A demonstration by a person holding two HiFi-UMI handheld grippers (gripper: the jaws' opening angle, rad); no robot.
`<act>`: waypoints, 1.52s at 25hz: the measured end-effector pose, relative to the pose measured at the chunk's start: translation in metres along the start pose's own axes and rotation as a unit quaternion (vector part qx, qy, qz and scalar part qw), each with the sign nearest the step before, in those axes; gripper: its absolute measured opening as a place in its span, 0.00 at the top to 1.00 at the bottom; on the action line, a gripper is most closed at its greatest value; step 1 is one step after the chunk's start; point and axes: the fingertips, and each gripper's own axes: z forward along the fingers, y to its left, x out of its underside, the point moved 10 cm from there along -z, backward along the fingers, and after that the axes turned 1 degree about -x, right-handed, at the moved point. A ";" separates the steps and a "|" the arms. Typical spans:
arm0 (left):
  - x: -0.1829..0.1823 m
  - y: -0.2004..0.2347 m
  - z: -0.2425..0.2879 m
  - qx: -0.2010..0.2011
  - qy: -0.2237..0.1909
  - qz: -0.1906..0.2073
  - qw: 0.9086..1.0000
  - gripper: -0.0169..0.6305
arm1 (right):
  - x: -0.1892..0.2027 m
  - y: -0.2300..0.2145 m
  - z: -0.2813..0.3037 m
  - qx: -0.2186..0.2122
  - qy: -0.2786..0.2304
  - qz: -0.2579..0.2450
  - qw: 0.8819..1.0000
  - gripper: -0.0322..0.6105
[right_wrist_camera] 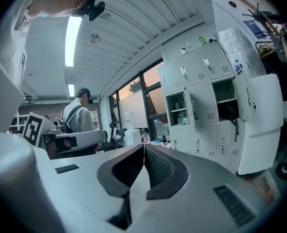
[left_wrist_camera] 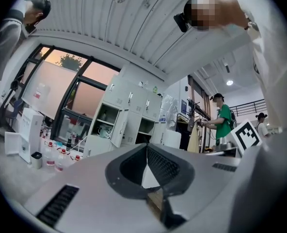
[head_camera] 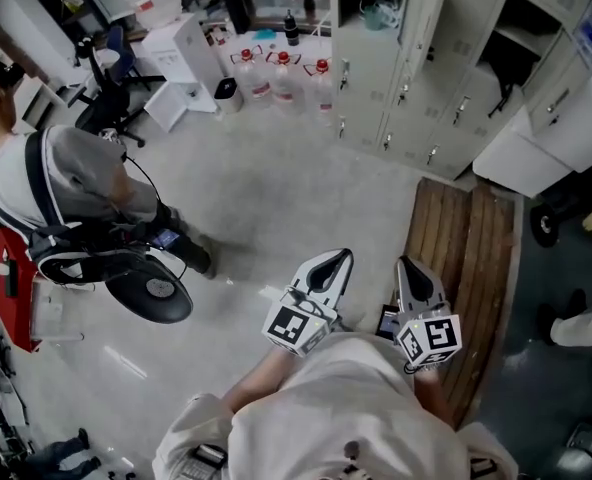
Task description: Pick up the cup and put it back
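I cannot make out a cup for certain in any view. In the head view both grippers are held out level over the grey floor, in front of the person's pale sleeves. My left gripper (head_camera: pixel 340 259) is shut with nothing in it, and in the left gripper view its tips (left_wrist_camera: pixel 147 147) meet. My right gripper (head_camera: pixel 406 264) is just to its right, beside the wooden pallet (head_camera: pixel 466 258). In the right gripper view its tips (right_wrist_camera: pixel 143 147) touch with nothing between them. Both point toward the white lockers (head_camera: pixel 416 68).
Several locker doors stand open (right_wrist_camera: pixel 226 98). Clear bottles with red caps (head_camera: pixel 281 73) stand on the floor before the lockers. A person with a backpack (head_camera: pixel 66 188) is at the left by a round black base (head_camera: pixel 151 293). Another person in green (left_wrist_camera: pixel 224 123) stands farther off.
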 end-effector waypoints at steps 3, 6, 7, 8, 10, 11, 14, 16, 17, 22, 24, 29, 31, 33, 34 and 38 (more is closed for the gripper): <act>-0.002 0.013 0.008 0.000 0.007 0.000 1.000 0.96 | -0.002 -0.005 0.015 0.002 0.001 0.001 1.000 0.91; -0.004 0.025 0.017 -0.008 0.012 -0.003 1.000 0.96 | -0.002 -0.011 0.028 0.002 0.004 0.000 1.000 0.91; -0.004 0.029 0.020 -0.012 0.012 -0.003 1.000 0.96 | -0.002 -0.014 0.033 0.003 0.005 0.002 1.000 0.91; -0.004 0.033 0.024 -0.014 0.012 -0.003 1.000 0.96 | -0.003 -0.017 0.038 0.003 0.006 0.004 1.000 0.91; -0.001 0.041 0.033 -0.016 0.008 0.002 1.000 0.96 | -0.004 -0.026 0.051 -0.001 0.007 0.004 1.000 0.91; 0.000 0.045 0.038 -0.016 0.006 0.005 1.000 0.96 | -0.004 -0.031 0.058 -0.004 0.008 0.003 1.000 0.91; -0.001 0.056 0.060 -0.025 0.006 -0.003 1.000 0.96 | -0.008 -0.049 0.083 -0.013 0.013 0.004 1.000 0.91; -0.003 0.066 0.078 -0.031 0.006 -0.005 0.999 0.96 | -0.011 -0.063 0.102 -0.019 0.016 0.005 1.000 0.91; -0.004 0.071 0.088 -0.034 0.005 -0.005 0.999 0.96 | -0.014 -0.070 0.112 -0.022 0.018 0.005 1.000 0.91; -0.011 0.093 0.137 -0.047 0.002 0.001 0.999 0.96 | -0.028 -0.108 0.158 -0.042 0.023 0.006 0.999 0.91; -0.013 0.099 0.156 -0.054 -0.001 0.008 0.999 0.96 | -0.035 -0.125 0.175 -0.053 0.023 0.004 0.998 0.91; -0.018 0.108 0.200 -0.073 -0.007 0.011 0.997 0.96 | -0.054 -0.165 0.209 -0.074 0.007 -0.006 0.997 0.91; -0.019 0.111 0.212 -0.080 -0.008 0.015 0.997 0.96 | -0.061 -0.178 0.220 -0.078 0.002 -0.005 0.997 0.91; -0.020 0.113 0.221 -0.087 -0.008 0.013 0.996 0.96 | -0.064 -0.188 0.230 -0.083 0.002 -0.005 0.997 0.91; -0.020 0.114 0.225 -0.090 -0.008 0.011 0.996 0.96 | -0.065 -0.192 0.233 -0.086 0.001 -0.006 0.996 0.91; -0.019 0.122 0.240 -0.091 -0.004 0.009 0.996 0.96 | -0.066 -0.199 0.243 -0.093 -0.003 -0.005 0.996 0.91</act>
